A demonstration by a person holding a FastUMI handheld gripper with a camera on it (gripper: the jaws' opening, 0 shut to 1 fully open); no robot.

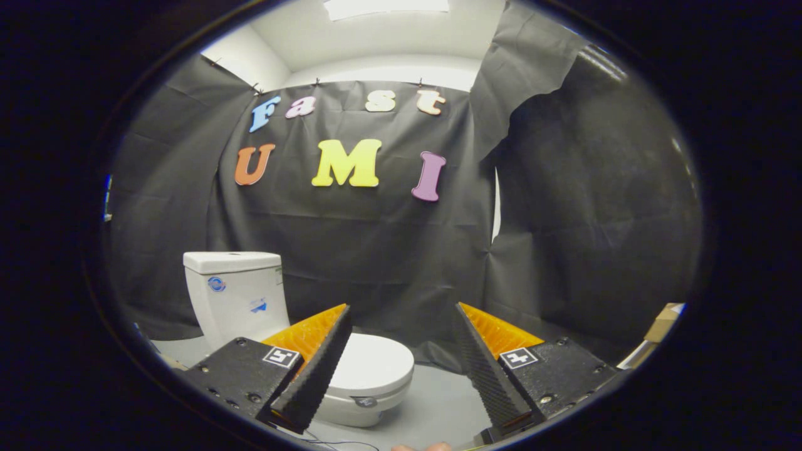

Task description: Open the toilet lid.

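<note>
Beyond the spread gripper (401, 319) fingers, toilet lid (373, 363) lies flat (white).

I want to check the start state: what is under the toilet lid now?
The toilet lid lies closed on the bowl, so the seat and inside are covered. The tank stands behind it. The gripper is open, fingers apart, lid beyond them.

low fisheye, facing toilet (351, 369), well back
</note>
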